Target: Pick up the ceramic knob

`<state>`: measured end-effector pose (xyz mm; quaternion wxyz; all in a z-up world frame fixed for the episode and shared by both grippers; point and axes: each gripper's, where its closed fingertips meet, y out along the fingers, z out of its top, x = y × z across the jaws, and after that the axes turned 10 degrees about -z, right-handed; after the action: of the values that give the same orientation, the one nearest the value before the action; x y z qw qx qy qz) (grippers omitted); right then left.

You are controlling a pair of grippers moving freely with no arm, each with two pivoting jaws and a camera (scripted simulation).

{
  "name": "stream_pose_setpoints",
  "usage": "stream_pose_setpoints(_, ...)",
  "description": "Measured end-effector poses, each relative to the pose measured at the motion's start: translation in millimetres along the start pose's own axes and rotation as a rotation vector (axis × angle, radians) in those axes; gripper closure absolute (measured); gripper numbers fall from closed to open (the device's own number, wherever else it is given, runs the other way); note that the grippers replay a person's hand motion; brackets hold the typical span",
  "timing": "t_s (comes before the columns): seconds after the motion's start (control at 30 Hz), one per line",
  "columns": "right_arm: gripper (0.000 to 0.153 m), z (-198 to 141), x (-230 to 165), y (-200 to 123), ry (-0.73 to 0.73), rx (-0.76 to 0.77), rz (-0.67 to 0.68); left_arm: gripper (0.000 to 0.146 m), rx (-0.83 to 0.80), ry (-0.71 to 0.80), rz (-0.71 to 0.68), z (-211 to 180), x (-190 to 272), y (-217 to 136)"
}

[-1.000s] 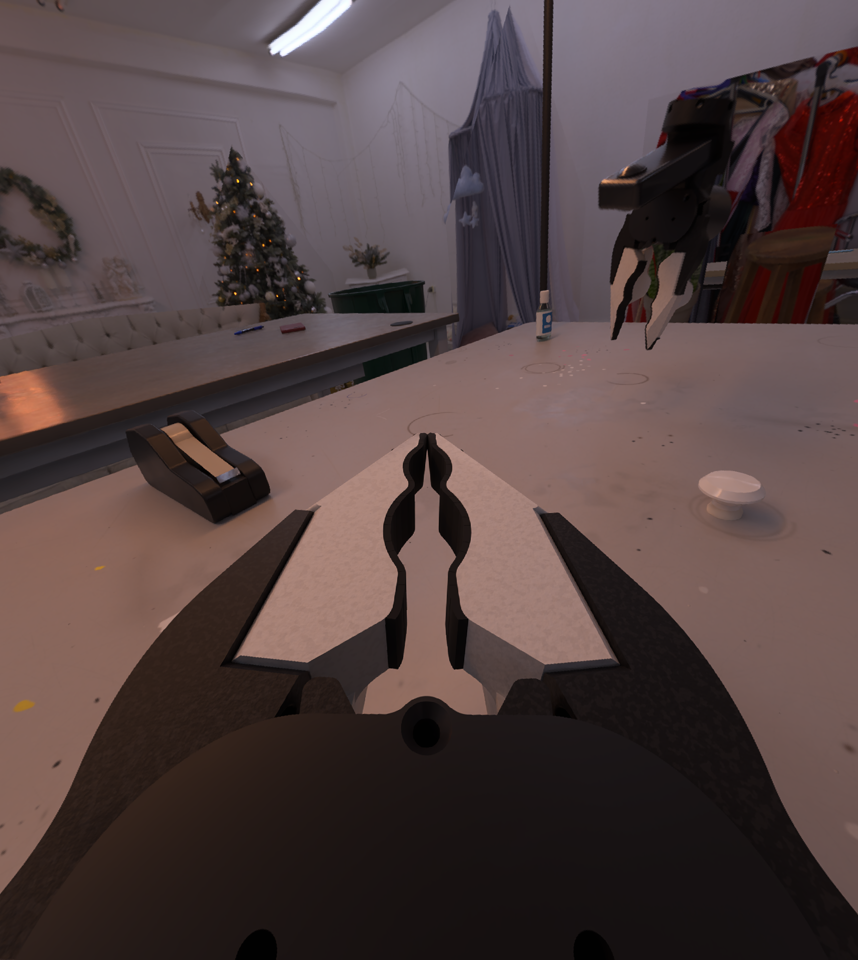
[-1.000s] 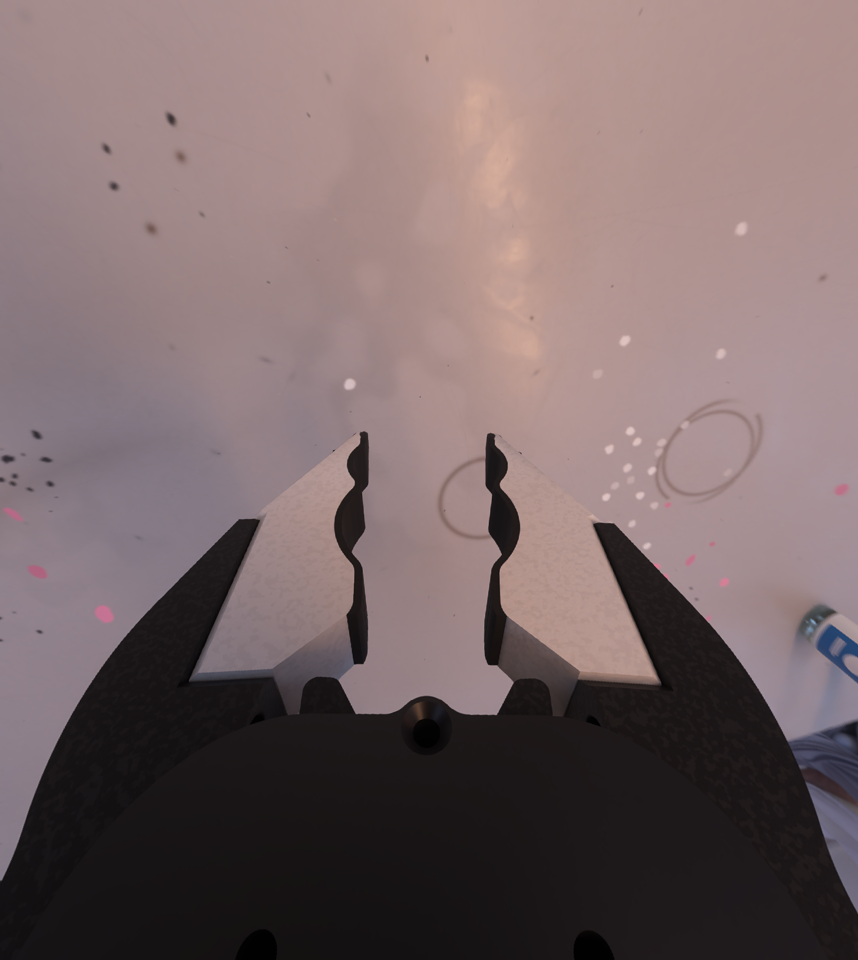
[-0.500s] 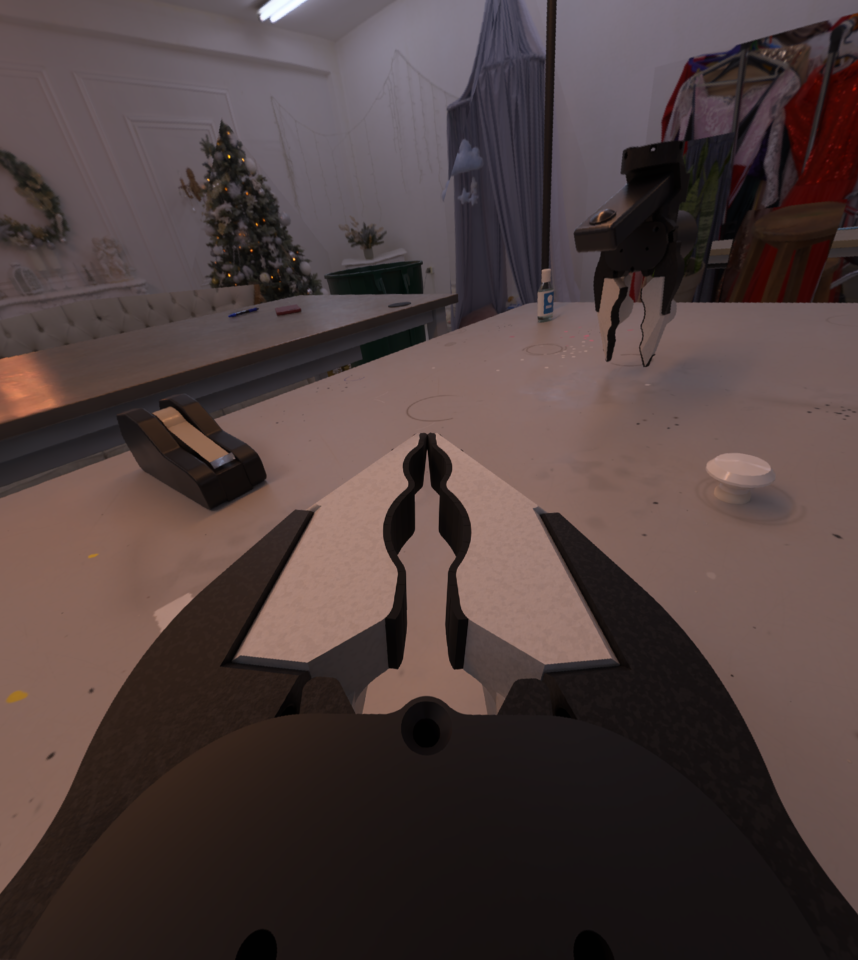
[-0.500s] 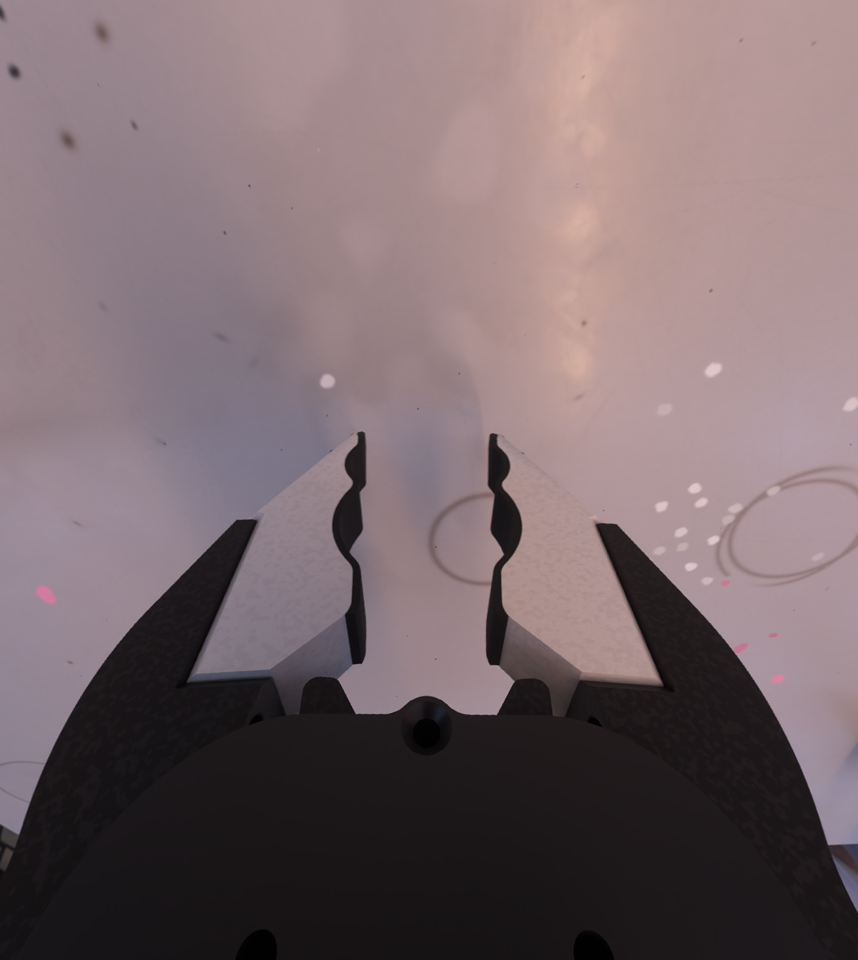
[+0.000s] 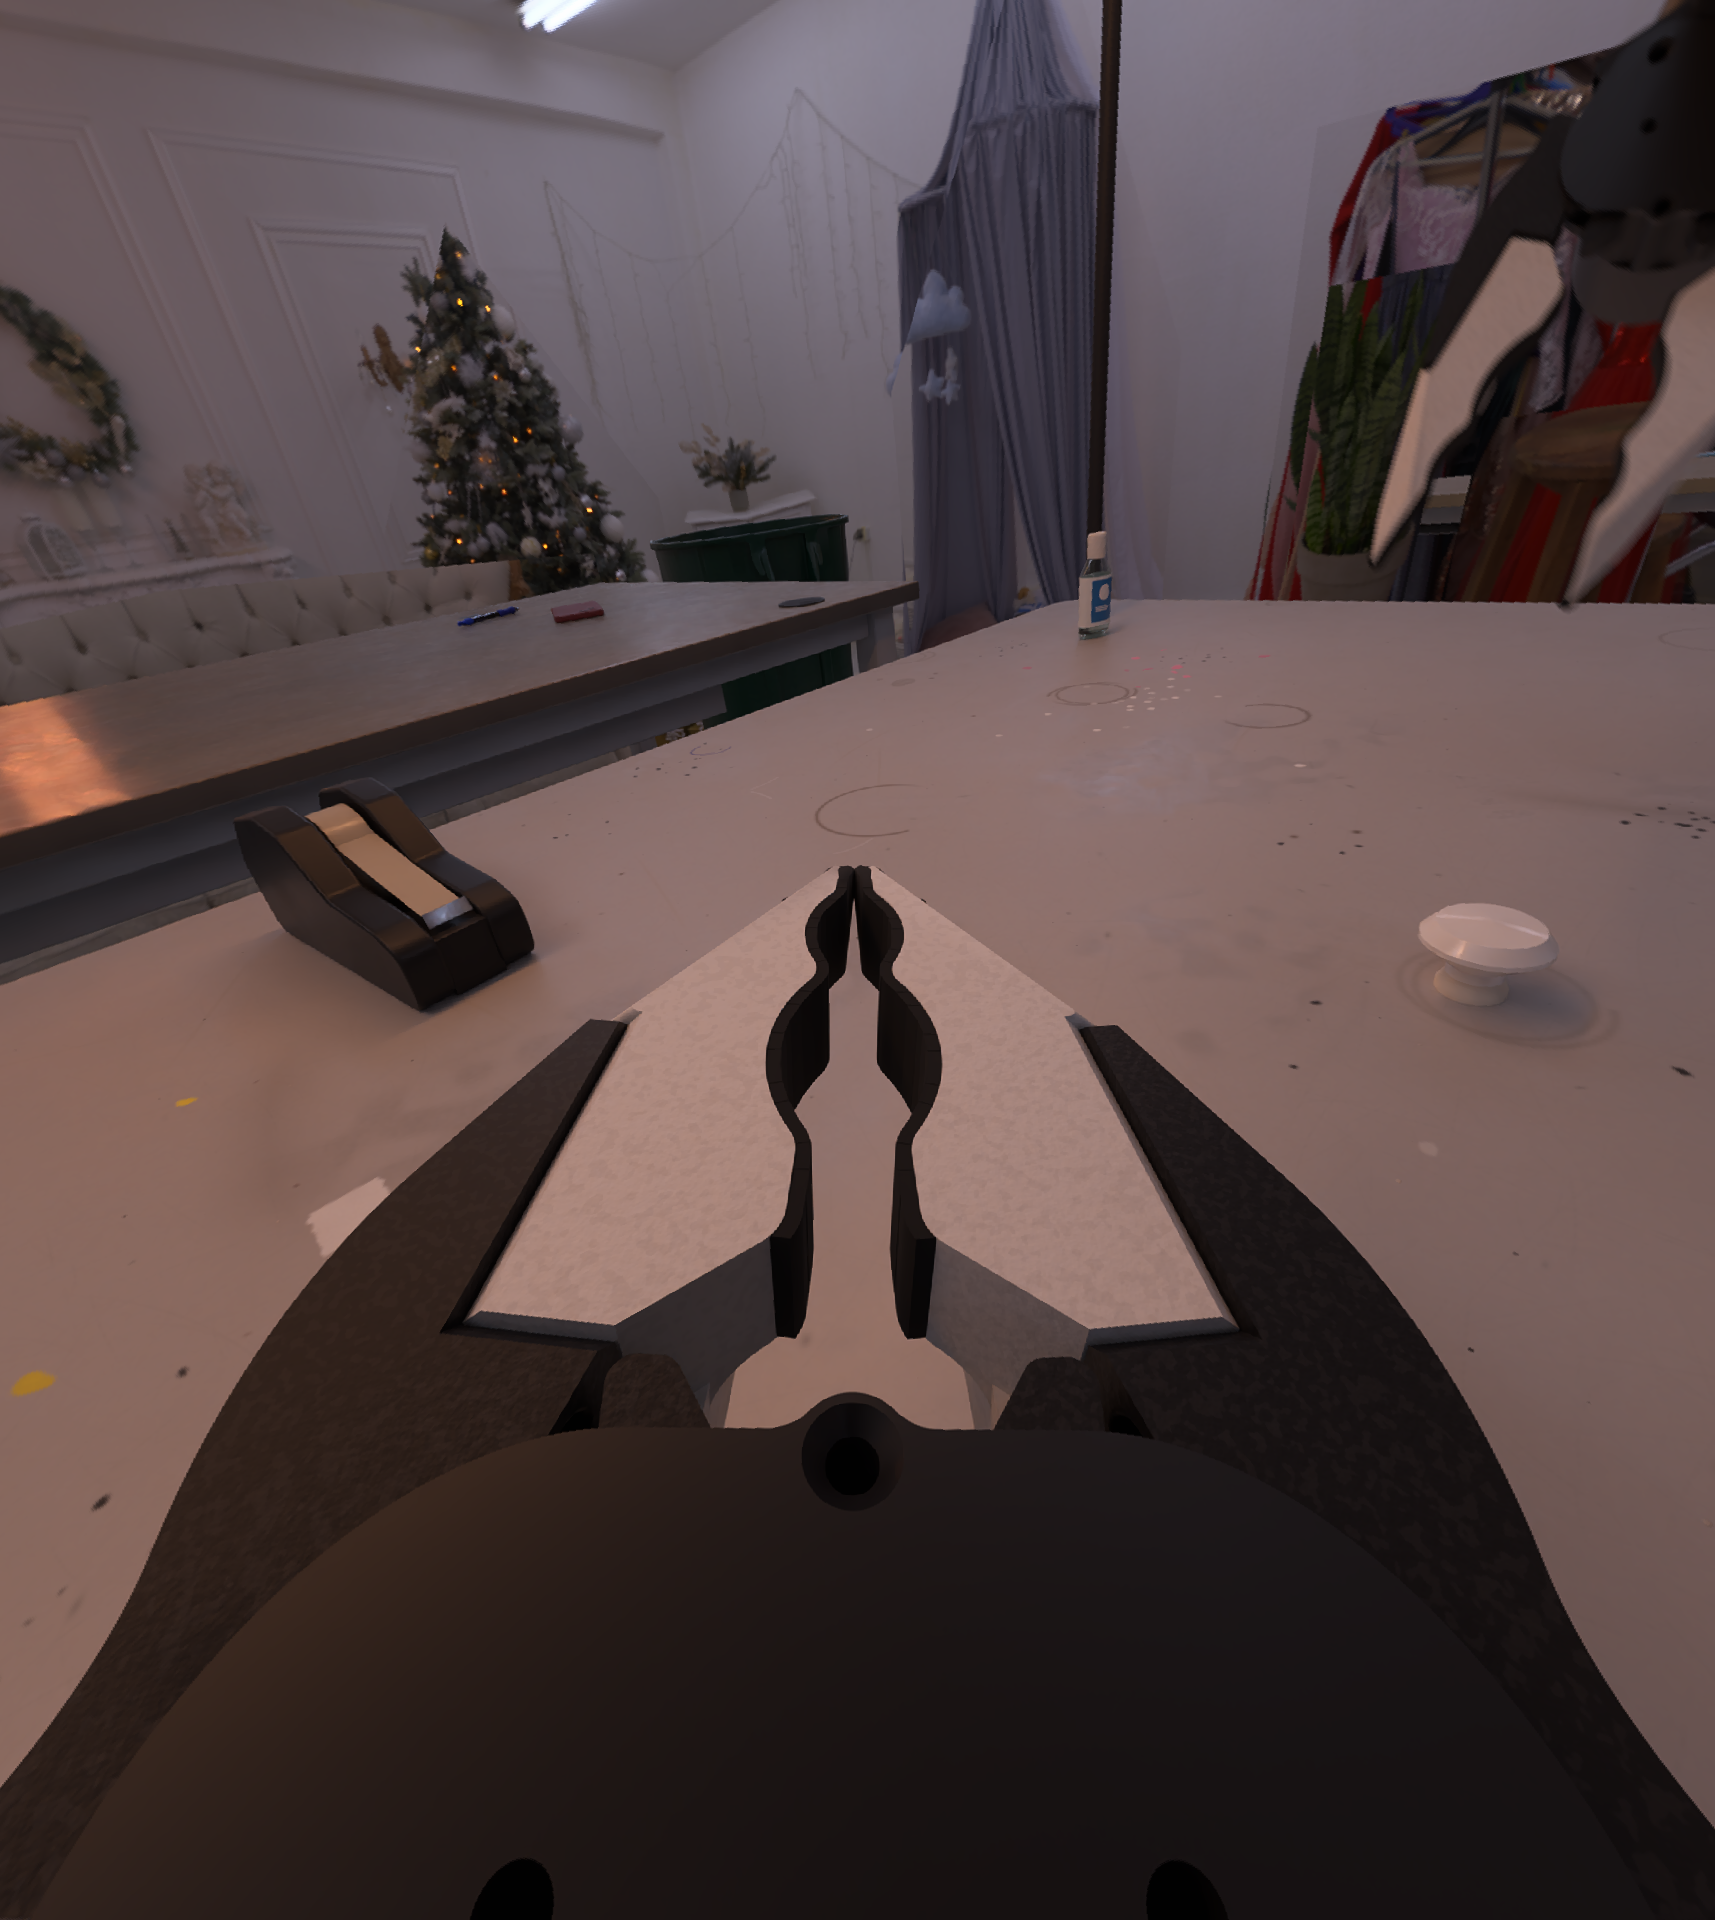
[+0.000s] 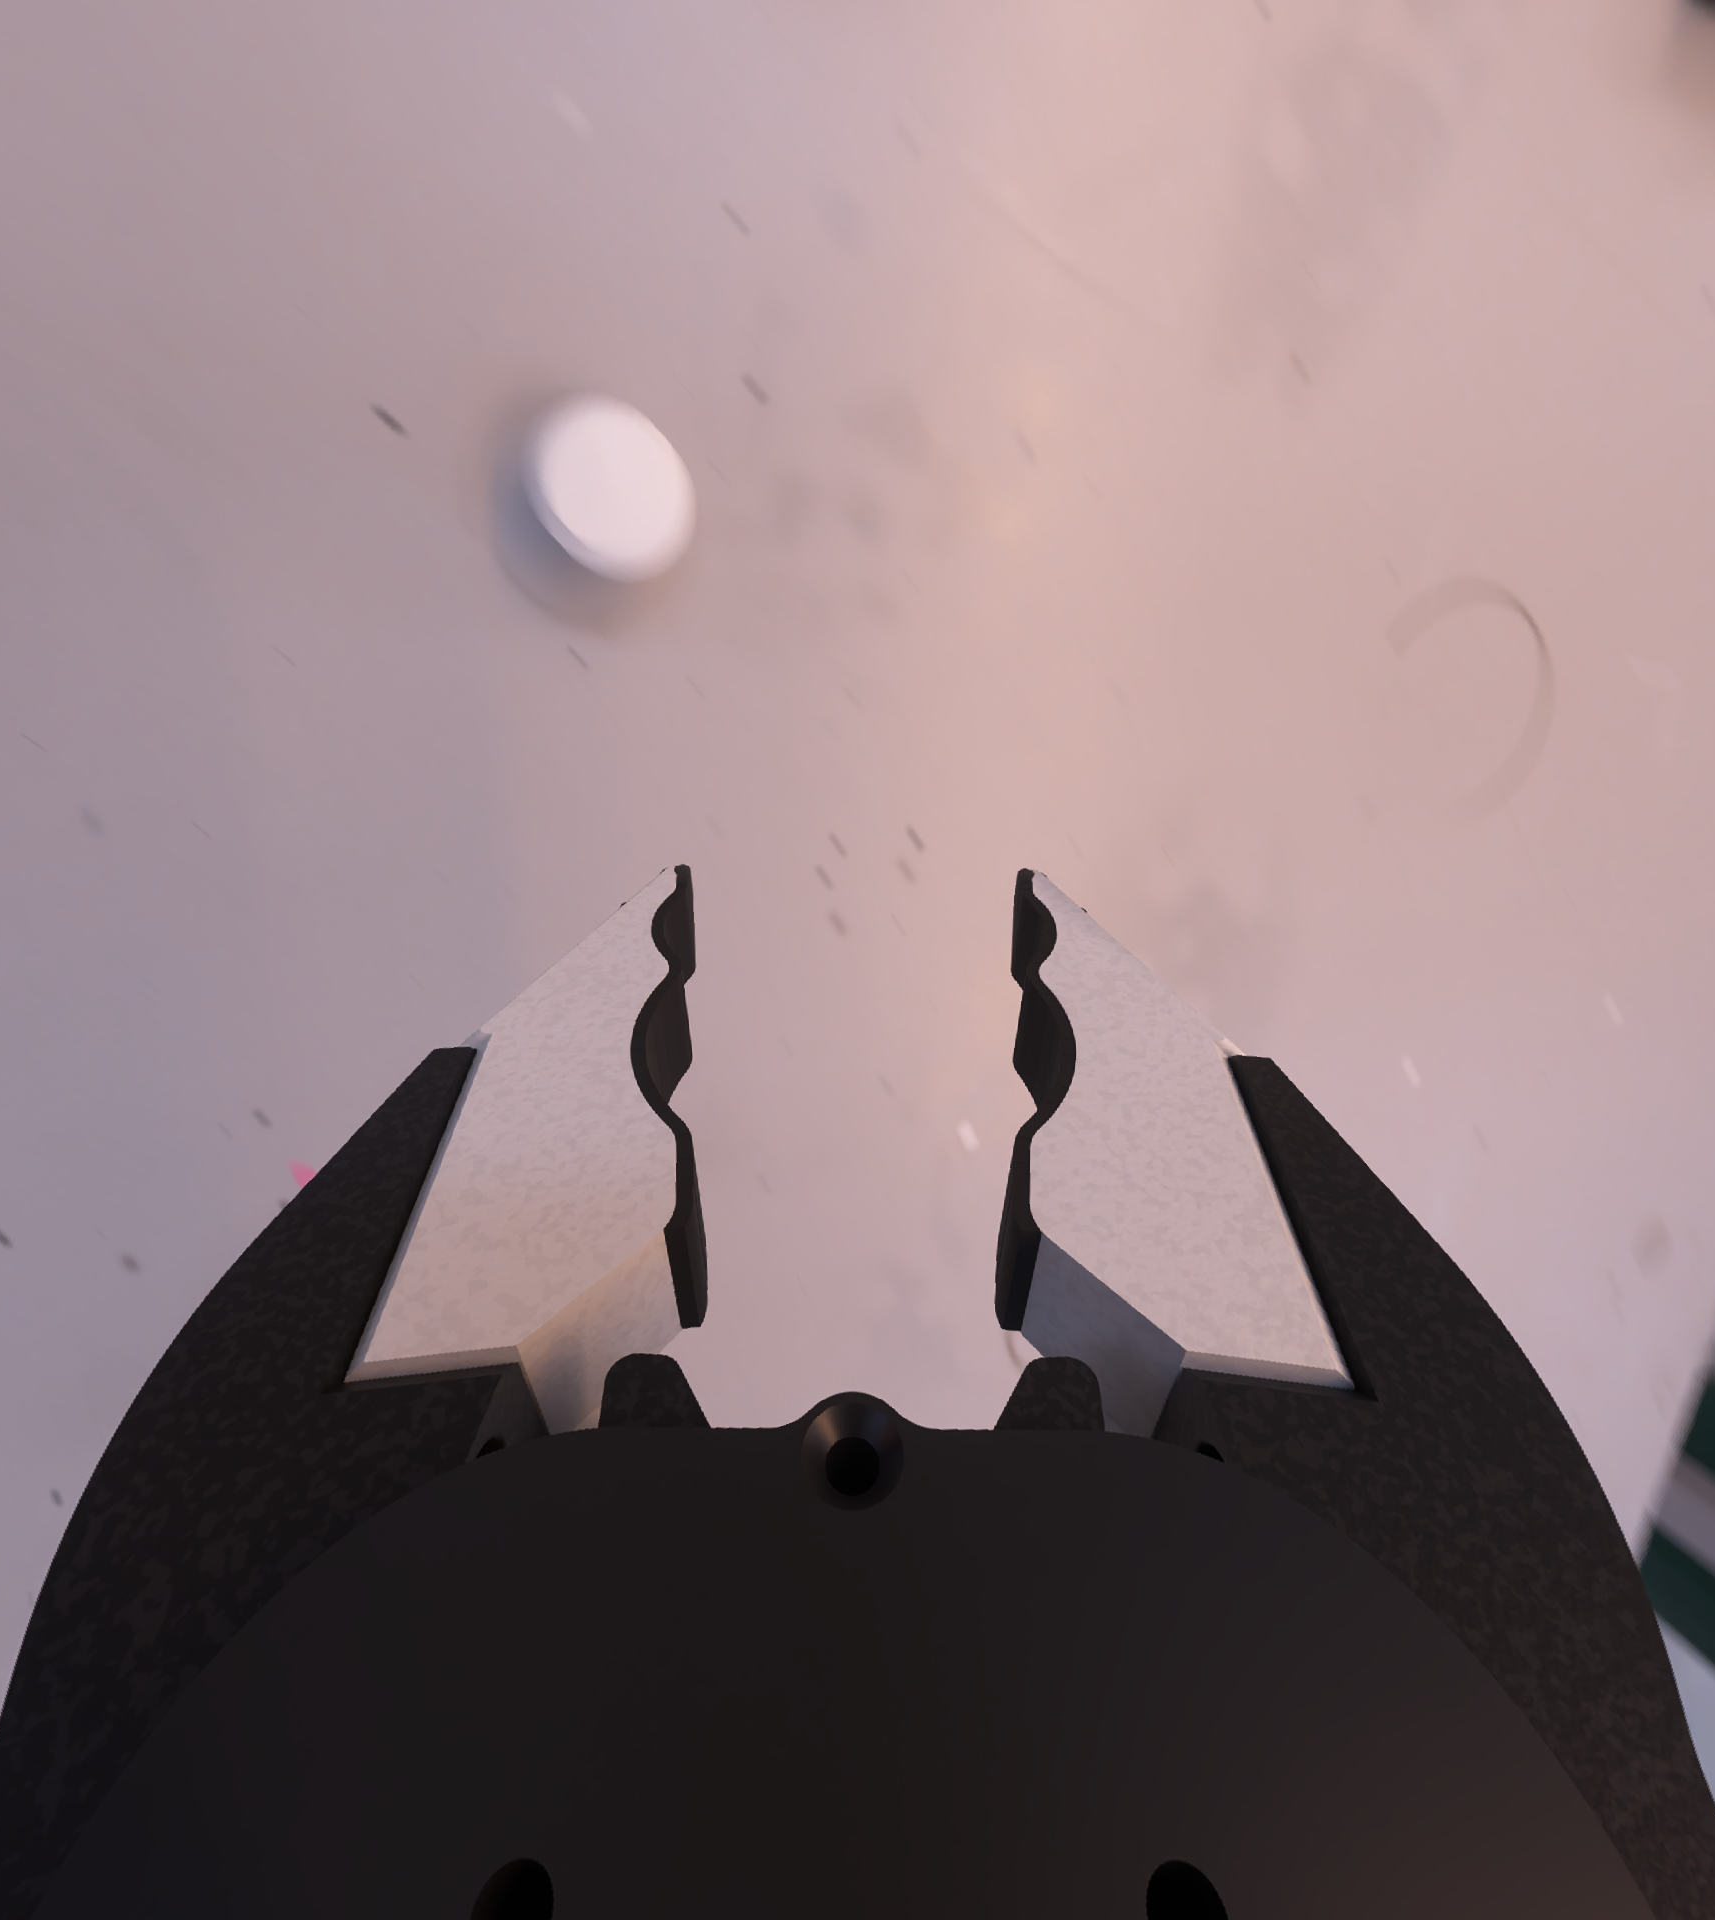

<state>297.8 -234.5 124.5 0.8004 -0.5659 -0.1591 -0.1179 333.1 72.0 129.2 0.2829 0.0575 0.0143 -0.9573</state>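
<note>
The white ceramic knob stands upright on the grey table, right of my left gripper, which is shut and empty low over the table. My right gripper is open and empty. It looks down at the table from above, with the knob ahead and to the left of its fingertips, apart from them. The right gripper also shows in the left wrist view, high at the upper right, above and beyond the knob.
A black tape dispenser sits on the table to the left. A small bottle stands at the far edge. A second long table lies beyond the left edge. The table's edge runs at the right in the right wrist view.
My right gripper has swung nearer and to the right, above the knob, and its jaws have opened wider. The knob has come into its view. My left gripper has stayed shut and almost still.
</note>
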Motion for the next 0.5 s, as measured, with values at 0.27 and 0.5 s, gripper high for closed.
stream_pose_setpoints(0.27, 0.099, 50.5, -66.4, 79.7, -0.021, -0.007, 0.121, 0.146, 0.014, 0.009, 0.005, 5.0, 0.4, -3.0)
stream_pose_setpoints(0.5, 0.106, 52.8, -85.3, 104.4, -0.021, -0.040, 0.186, 0.146, 0.023, 0.014, -0.006, 8.2, 3.1, -2.8)
